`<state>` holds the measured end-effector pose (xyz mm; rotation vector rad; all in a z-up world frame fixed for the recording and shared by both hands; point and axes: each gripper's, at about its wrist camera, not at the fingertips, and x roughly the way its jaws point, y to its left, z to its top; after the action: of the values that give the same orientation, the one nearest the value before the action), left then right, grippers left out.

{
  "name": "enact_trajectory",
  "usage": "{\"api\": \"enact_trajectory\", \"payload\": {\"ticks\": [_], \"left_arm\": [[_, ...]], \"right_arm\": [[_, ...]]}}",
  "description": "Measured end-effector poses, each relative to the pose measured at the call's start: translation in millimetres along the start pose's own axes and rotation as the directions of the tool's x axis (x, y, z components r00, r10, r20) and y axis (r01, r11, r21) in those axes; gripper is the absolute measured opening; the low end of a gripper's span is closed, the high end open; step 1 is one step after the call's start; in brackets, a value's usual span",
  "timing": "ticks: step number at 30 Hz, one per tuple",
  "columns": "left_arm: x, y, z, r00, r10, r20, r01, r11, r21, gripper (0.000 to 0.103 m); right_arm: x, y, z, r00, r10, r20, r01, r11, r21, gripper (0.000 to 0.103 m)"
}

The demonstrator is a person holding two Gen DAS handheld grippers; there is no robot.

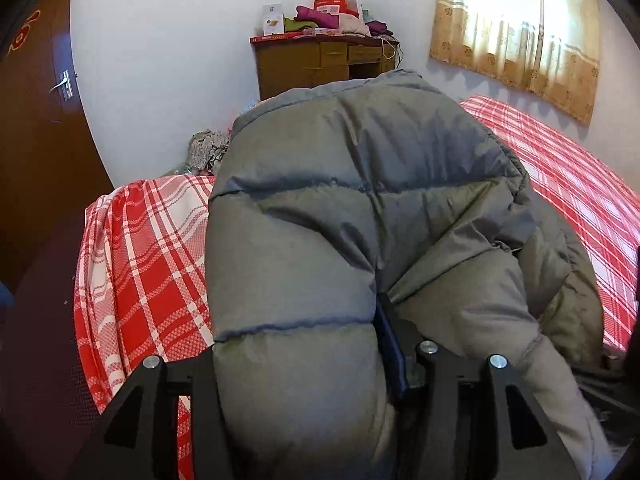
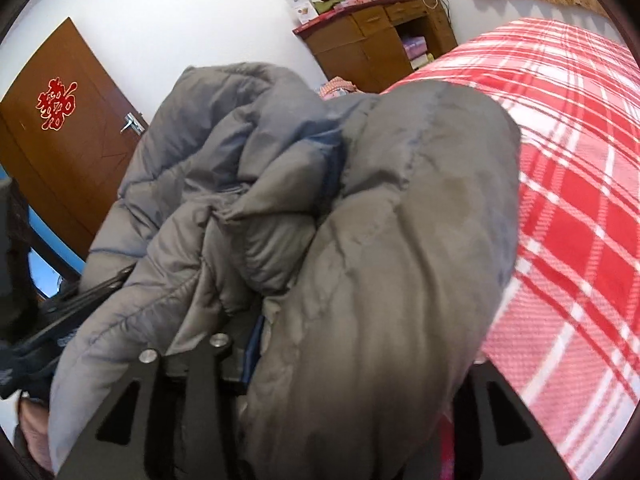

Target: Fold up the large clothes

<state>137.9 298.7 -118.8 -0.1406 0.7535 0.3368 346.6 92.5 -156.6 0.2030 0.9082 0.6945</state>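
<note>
A large grey quilted puffer jacket (image 1: 360, 208) is bunched up over the bed with the red and white plaid sheet (image 1: 136, 264). My left gripper (image 1: 312, 360) is shut on a thick padded fold of the jacket, which bulges up between its black fingers (image 1: 390, 340). In the right wrist view the same jacket (image 2: 360, 240) fills the middle, lifted and crumpled. My right gripper (image 2: 320, 368) is shut on a padded fold of it; its fingertips are hidden by the fabric. The left gripper's black frame (image 2: 80, 300) shows at the left edge.
A wooden desk (image 1: 320, 60) stacked with folded clothes and boxes stands against the far wall. A brown door (image 2: 60, 152) with a red paper cutting is at the left. A curtained window (image 1: 520, 28) is above the bed. The plaid sheet (image 2: 580, 200) spreads to the right.
</note>
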Motion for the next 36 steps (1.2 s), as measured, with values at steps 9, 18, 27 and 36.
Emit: {"api": "enact_trajectory", "payload": {"ticks": [9, 18, 27, 36], "left_arm": [[-3, -8, -3, 0.999, 0.035, 0.024, -0.036, 0.999, 0.03, 0.051], [-3, -15, -5, 0.997, 0.068, 0.024, -0.07, 0.995, 0.067, 0.051], [-3, -21, -5, 0.997, 0.075, 0.029, -0.077, 0.994, 0.081, 0.053], [-22, -13, 11, 0.999, 0.036, 0.017, -0.037, 0.996, 0.085, 0.054]], "right_arm": [[-125, 3, 16, 0.974, -0.151, 0.168, 0.138, 0.986, 0.09, 0.04], [-64, 57, 50, 0.97, -0.23, 0.082, 0.199, 0.939, 0.282, 0.033], [-23, 28, 7, 0.931, -0.356, 0.082, 0.335, 0.921, 0.199, 0.022], [-8, 34, -12, 0.887, -0.429, 0.17, 0.431, 0.902, 0.028, 0.02]]}}
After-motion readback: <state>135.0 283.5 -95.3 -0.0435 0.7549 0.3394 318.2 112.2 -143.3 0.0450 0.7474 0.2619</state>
